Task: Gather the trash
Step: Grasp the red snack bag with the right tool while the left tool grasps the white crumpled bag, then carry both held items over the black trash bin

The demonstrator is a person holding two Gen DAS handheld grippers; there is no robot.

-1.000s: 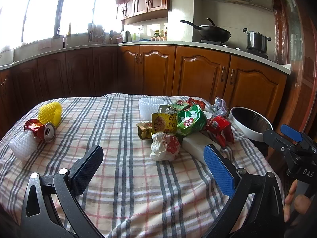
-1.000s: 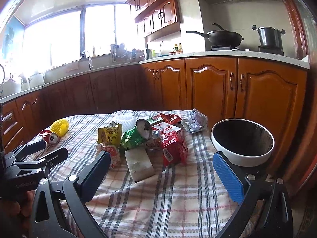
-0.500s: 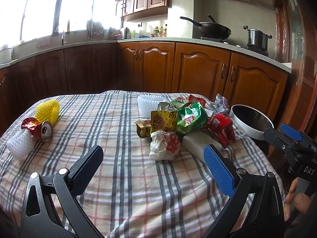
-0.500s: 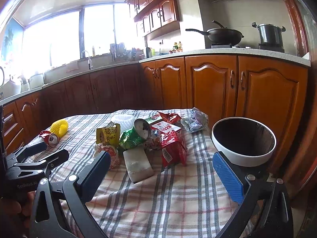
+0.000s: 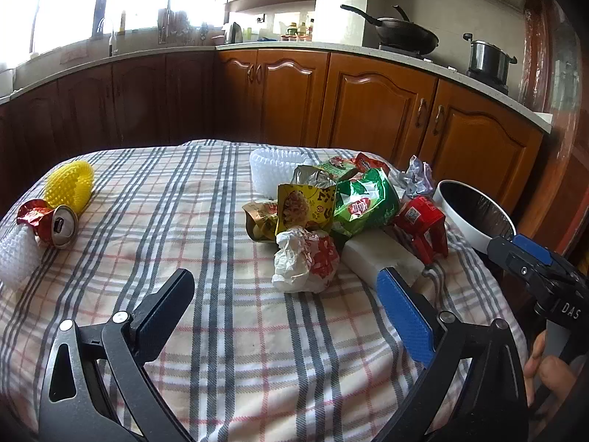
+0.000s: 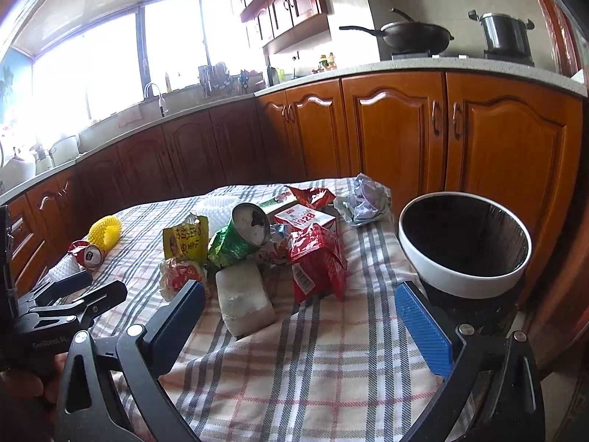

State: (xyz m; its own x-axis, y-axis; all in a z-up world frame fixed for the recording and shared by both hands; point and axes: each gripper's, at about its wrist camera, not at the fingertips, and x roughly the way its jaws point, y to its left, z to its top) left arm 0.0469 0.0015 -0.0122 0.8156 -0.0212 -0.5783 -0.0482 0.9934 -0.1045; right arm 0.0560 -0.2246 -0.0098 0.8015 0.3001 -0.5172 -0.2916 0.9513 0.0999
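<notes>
None of the trash appears collected: the bin (image 6: 464,246), a white-rimmed can with a dark liner just off the table's right edge, shows no visible contents. All items lie on the checked tablecloth (image 5: 228,331).

Main pile, centre-right of the table:
- crumpled wrapper (image 5: 305,258), nearest the left gripper;
- foam block (image 6: 244,300), touching the pile's near side;
- red packet (image 6: 318,261);
- green bag (image 5: 364,206);
- yellow packet (image 5: 303,208);
- foil ball (image 6: 364,200), nearest the bin.

Second group, far left edge, well apart from the pile:
- can (image 5: 60,224);
- yellow net (image 5: 71,184);
- white net (image 5: 16,256).

Judged progress: start of task; every item remains.

Left gripper (image 5: 291,304): jaws spread wide, holding nothing, touching nothing, aimed at the crumpled wrapper.

Right gripper (image 6: 300,318): jaws spread wide, empty, above the cloth, with the foam block and red packet just ahead.
</notes>
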